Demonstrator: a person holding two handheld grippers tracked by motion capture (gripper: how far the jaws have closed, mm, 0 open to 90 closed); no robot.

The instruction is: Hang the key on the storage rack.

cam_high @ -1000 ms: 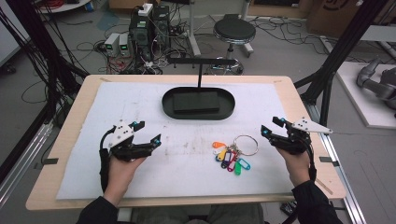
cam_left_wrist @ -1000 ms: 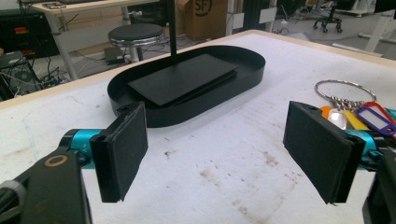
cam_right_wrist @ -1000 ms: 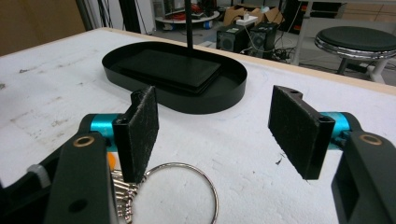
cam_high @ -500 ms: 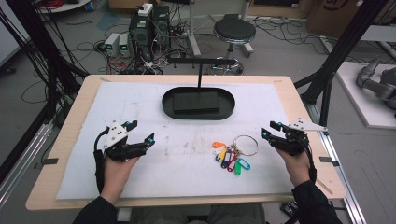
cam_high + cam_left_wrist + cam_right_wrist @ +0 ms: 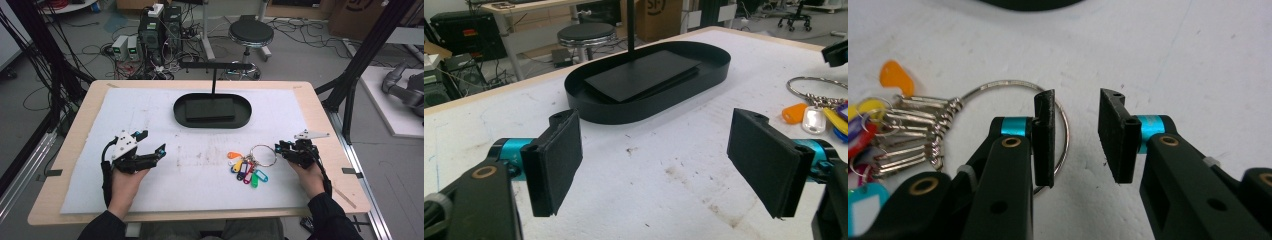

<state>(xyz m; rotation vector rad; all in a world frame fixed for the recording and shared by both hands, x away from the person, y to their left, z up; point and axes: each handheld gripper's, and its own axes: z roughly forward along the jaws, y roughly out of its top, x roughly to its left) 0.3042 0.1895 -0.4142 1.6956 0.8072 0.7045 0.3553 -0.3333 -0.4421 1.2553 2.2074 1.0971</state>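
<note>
Here the right claw, jaws apart, straddles the key ring's 3 o'clock edge; keys trail toward 9. Left claw, wide open, sits well apart.

In the right gripper view, your right gripper jaw covers part of the key ring, and the left edge cuts off the coloured key tags. In the left gripper view, the right edge cuts off the keys. The stand post exits the top edge.
</note>
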